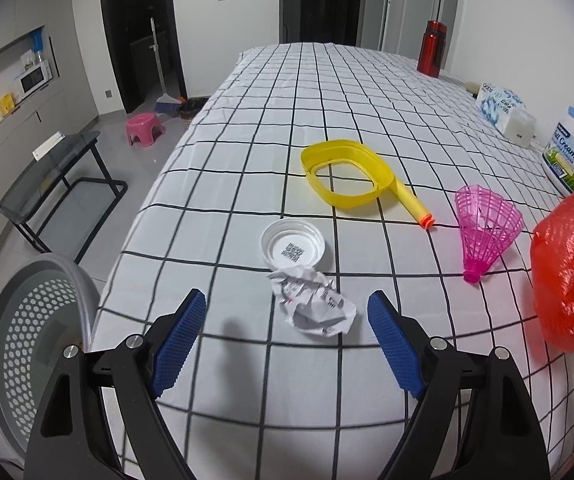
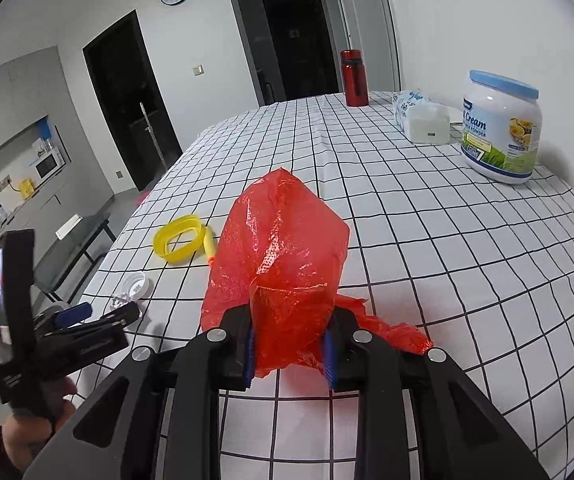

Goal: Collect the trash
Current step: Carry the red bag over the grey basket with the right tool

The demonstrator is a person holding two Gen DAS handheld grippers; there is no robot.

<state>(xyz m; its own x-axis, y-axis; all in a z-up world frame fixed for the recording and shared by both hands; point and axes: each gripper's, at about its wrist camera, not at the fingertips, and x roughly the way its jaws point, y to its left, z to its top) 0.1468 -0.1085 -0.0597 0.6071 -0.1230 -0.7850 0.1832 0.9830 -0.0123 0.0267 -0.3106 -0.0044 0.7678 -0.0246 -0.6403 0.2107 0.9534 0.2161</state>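
A crumpled paper ball (image 1: 312, 303) lies on the checked tablecloth just ahead of my left gripper (image 1: 287, 312), whose blue pads stand wide apart on either side of it without touching it. A white plastic lid (image 1: 293, 243) lies right behind the paper. Farther back are a yellow plastic ring (image 1: 345, 174), a yellow foam dart (image 1: 413, 205) and a pink shuttlecock (image 1: 485, 228). My right gripper (image 2: 289, 354) is shut on a red plastic bag (image 2: 281, 248), which billows up above the table; the same red bag (image 1: 571, 268) fills the right edge of the left wrist view.
A grey perforated bin (image 1: 35, 344) stands on the floor off the table's left edge. At the table's far right are a milk powder jar (image 2: 501, 128), a tissue pack (image 2: 421, 116) and a red bottle (image 2: 354, 78). A glass side table (image 1: 51, 176) and pink stool (image 1: 145, 128) stand on the floor.
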